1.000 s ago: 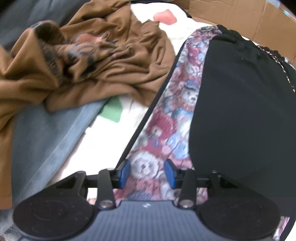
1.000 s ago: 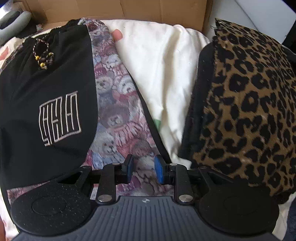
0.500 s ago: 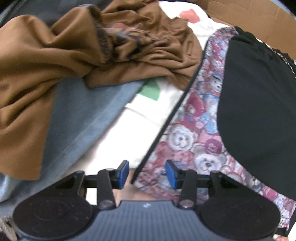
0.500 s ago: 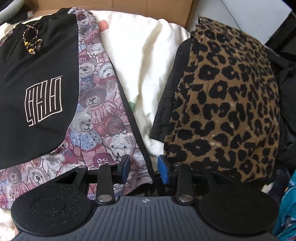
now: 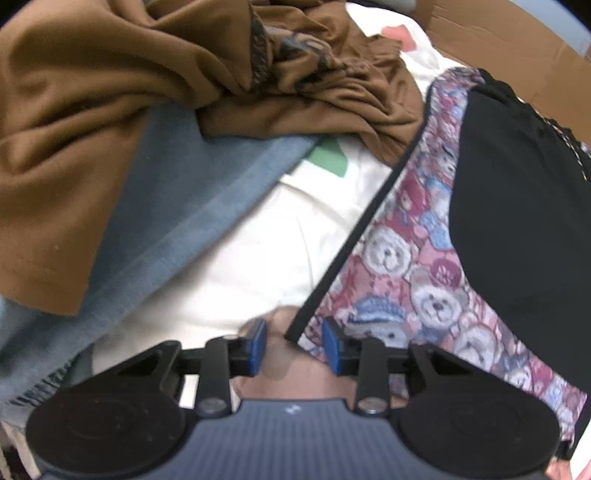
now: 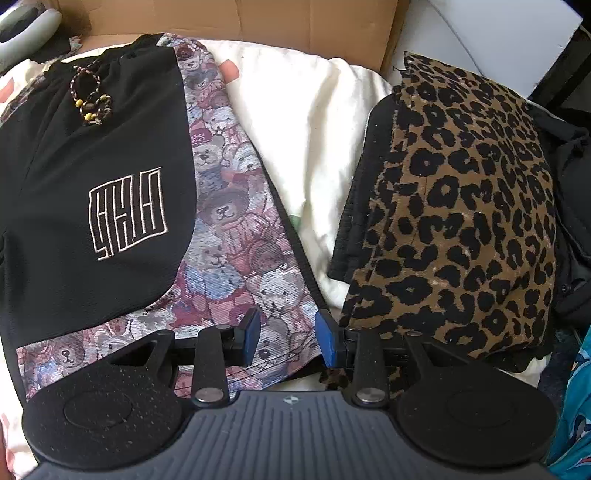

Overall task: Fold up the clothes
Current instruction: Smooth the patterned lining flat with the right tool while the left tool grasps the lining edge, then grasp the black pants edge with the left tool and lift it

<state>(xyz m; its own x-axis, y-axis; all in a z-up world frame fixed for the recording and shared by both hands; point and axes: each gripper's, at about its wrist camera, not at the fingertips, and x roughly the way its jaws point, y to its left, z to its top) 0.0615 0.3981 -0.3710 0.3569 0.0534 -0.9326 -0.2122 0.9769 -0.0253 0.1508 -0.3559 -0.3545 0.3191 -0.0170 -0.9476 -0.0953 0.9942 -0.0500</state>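
Observation:
A pair of black shorts with teddy-bear print side panels (image 5: 402, 273) lies flat on a cream sheet; in the right wrist view (image 6: 229, 221) a white line logo and a beaded drawstring show on the black front. My left gripper (image 5: 293, 345) is open, its fingers on either side of the shorts' lower left hem corner. My right gripper (image 6: 286, 338) is open over the lower right hem corner, with the bear fabric between its fingers.
A crumpled brown garment (image 5: 110, 110) lies on blue-grey denim (image 5: 177, 221) to the left. A folded leopard-print garment (image 6: 461, 206) lies right of the shorts, with dark clothes beyond it. A cardboard box wall (image 6: 236, 16) stands behind. The cream sheet (image 6: 314, 122) lies between the piles.
Both grippers have drawn back along the shorts toward the hem: the left from over the bear panel to the left hem corner, the right to the right hem corner. Both jaws have stayed open.

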